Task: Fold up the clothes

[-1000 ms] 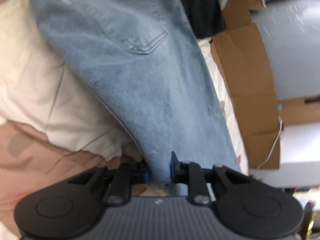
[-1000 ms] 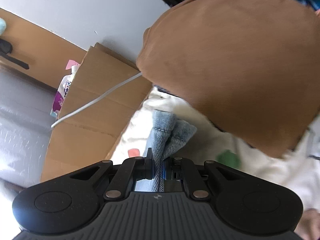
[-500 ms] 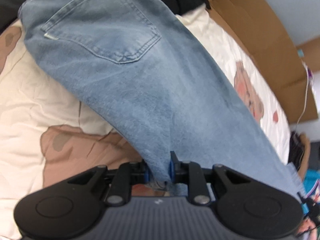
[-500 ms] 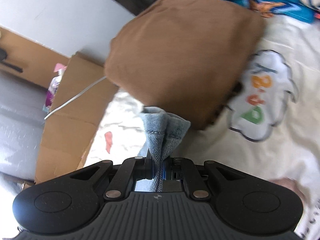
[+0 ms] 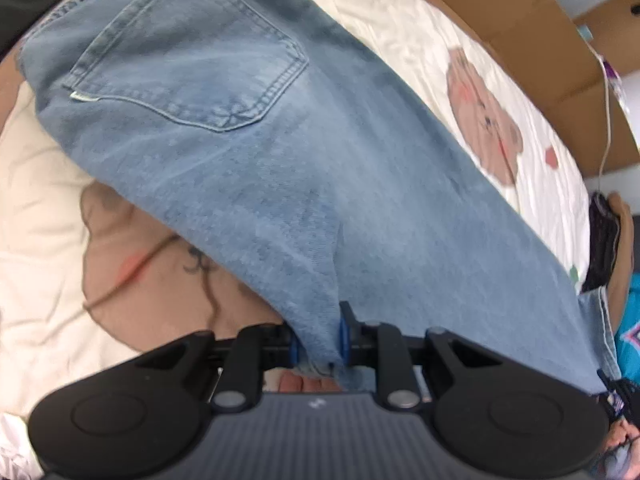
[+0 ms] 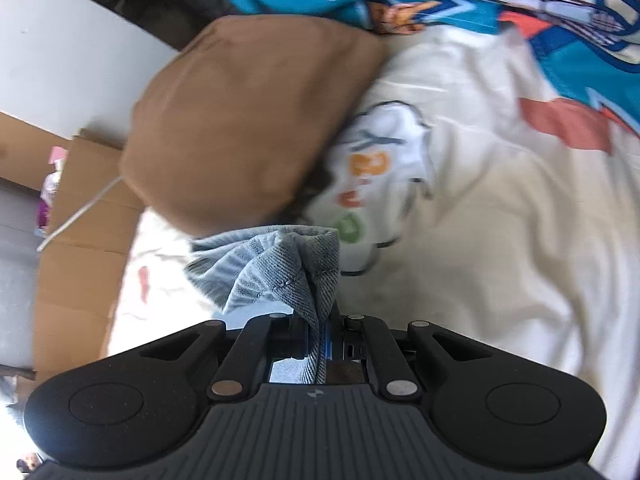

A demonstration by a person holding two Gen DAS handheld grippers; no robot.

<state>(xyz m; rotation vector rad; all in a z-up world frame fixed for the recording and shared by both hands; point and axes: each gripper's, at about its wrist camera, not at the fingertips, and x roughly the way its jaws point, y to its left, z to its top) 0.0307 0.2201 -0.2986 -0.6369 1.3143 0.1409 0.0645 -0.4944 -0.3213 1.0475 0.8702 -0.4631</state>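
Observation:
A pair of light blue jeans (image 5: 280, 152) hangs stretched above the cream bedspread (image 5: 36, 208), back pocket facing me at the upper left. My left gripper (image 5: 318, 336) is shut on the jeans' near edge, the denim pinched between its blue pads. In the right wrist view a bunched fold of the same jeans (image 6: 280, 268) rises from my right gripper (image 6: 320, 336), which is shut on it. How far the denim runs between the two grippers is hidden.
A brown cushion (image 6: 248, 120) lies just beyond the right gripper. A teal printed blanket (image 6: 520, 8) covers the far right. Cardboard sheets (image 5: 520, 40) line the bed's far side, with a white cable (image 5: 606, 120) over them. Dark clothing (image 5: 604, 240) sits at the bed's right edge.
Both grippers have swung round with the jeans still held. The bedspread and teal blanket have come into the right view; the jeans' pocket has shifted to the left in the left view.

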